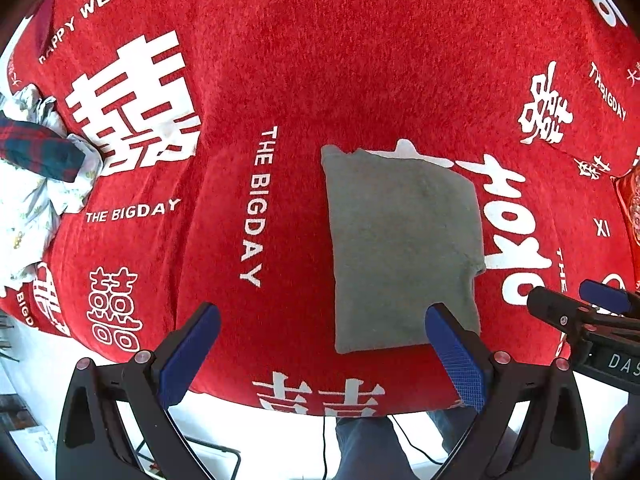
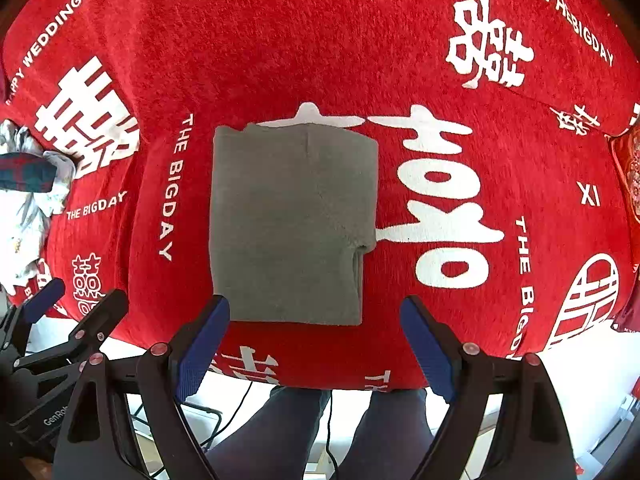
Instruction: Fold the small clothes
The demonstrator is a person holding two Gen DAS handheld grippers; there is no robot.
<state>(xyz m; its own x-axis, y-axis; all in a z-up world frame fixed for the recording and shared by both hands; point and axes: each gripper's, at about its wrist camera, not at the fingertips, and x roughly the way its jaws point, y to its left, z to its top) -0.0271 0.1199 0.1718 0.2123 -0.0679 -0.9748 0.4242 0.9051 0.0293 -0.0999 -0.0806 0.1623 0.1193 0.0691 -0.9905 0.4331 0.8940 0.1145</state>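
We see a soft grey garment (image 2: pixel 292 224) folded into a neat rectangle on fuzzy red cloth (image 2: pixel 280 60); left gripper (image 1: pixel 320 354) and right gripper (image 2: pixel 316 346) both gape, empty.

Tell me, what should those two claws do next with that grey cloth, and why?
Probably lower both to the grey garment's near edge and pinch it. It looks only part folded, and the left gripper and right gripper hover open above it, holding nothing.

Grey garment (image 2: pixel 292 220), folded flat into a rectangle on red cloth (image 2: pixel 320 60)
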